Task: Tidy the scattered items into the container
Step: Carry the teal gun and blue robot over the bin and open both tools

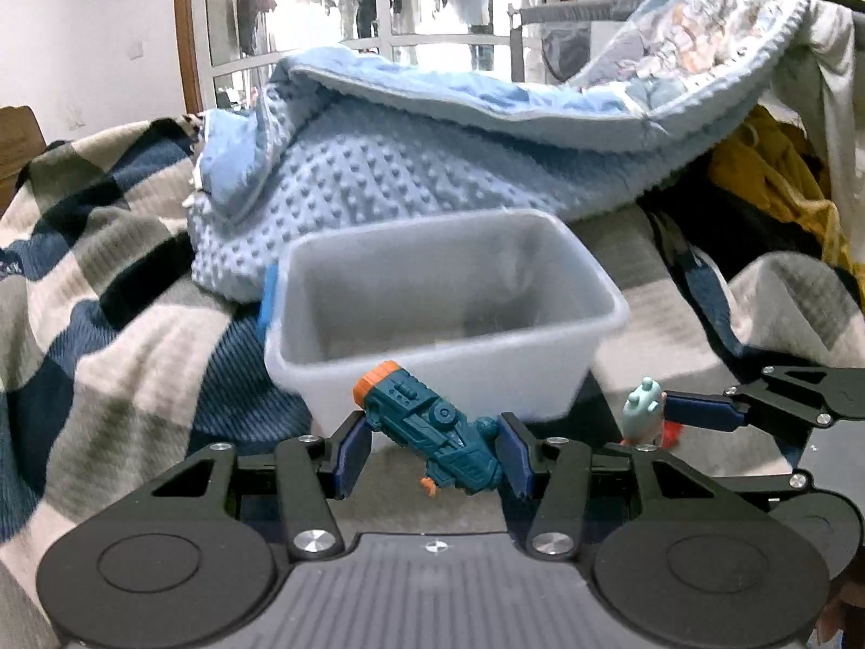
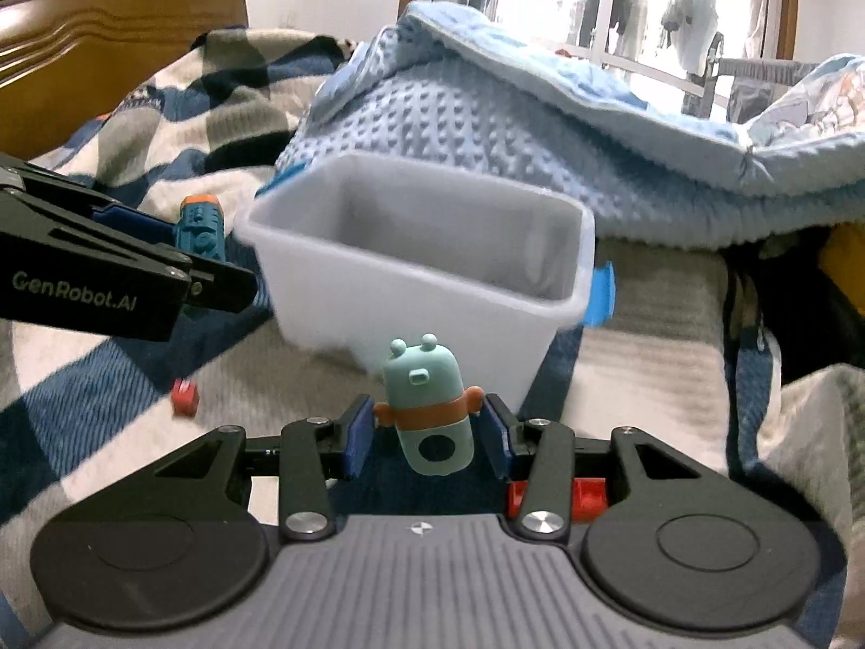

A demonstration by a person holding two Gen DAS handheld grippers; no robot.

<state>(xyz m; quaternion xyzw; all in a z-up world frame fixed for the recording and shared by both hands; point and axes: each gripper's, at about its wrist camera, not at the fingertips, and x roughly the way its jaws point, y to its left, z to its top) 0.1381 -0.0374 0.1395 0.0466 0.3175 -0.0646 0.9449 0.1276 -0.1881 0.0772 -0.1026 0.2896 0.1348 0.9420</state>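
My left gripper (image 1: 432,446) is shut on a teal toy blaster (image 1: 427,424) with an orange muzzle, held just in front of the translucent white container (image 1: 432,373). My right gripper (image 2: 430,435) is shut on a mint-green toy figure (image 2: 427,405) with an orange band, held near the container's (image 2: 303,292) front corner. The container looks empty. In the left wrist view the right gripper (image 1: 697,411) and the figure (image 1: 643,405) show at the right. In the right wrist view the left gripper (image 2: 162,265) and the blaster (image 2: 200,224) show at the left.
The container stands on a blue, grey and white checked bedspread (image 1: 108,351). A bumpy light-blue blanket (image 1: 378,173) is piled behind it. A small red block (image 2: 184,397) lies on the bedspread, and another red piece (image 2: 586,492) lies under my right gripper. A wooden headboard (image 2: 108,32) is at far left.
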